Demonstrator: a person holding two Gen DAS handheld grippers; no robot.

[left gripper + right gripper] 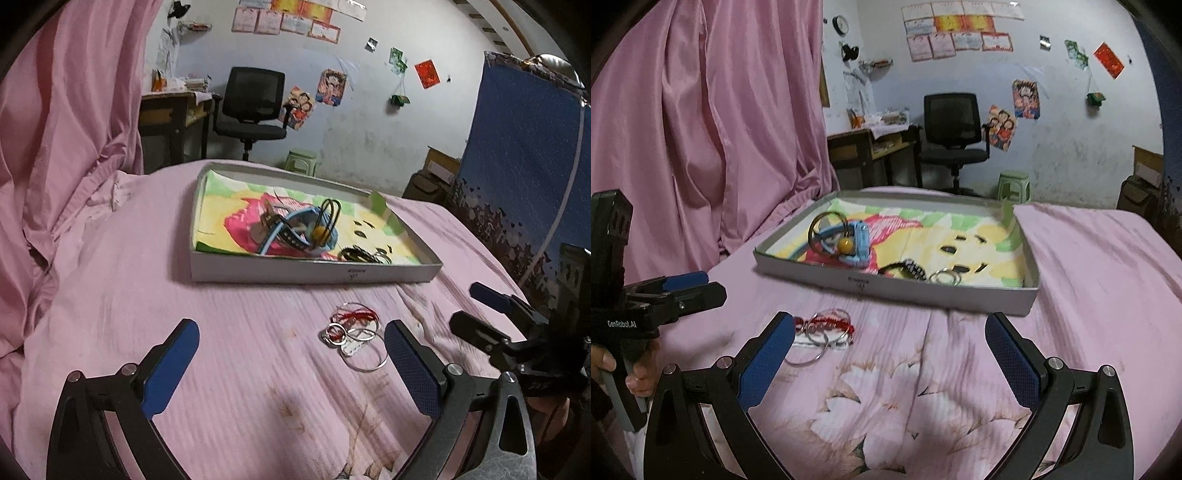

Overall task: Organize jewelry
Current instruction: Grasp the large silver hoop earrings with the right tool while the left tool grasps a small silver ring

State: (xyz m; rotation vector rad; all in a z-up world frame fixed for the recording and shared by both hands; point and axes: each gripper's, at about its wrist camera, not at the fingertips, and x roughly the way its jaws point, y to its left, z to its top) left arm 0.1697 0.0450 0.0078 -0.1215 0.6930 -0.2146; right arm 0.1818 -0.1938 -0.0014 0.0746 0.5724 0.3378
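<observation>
A shallow white box (295, 275) (923, 295) lined with a colourful cartoon cloth lies on the pink bed. In it are a blue watch (295, 229) (858, 240), a ring with a yellow bead (846, 243), a dark bracelet (356, 254) (910, 269) and silver rings (945, 277). On the sheet in front of the box lies a pile of silver bangles and a red braided cord (354, 328) (823, 328). My left gripper (291, 350) is open, the pile near its right finger. My right gripper (890, 347) is open, the pile by its left finger. Both are empty.
A pink curtain (55, 129) hangs on the left. A blue patterned cloth (517, 166) stands on the right. A black office chair (953, 125), a desk (871, 147) and a green stool (1015, 184) stand beyond the bed's far edge.
</observation>
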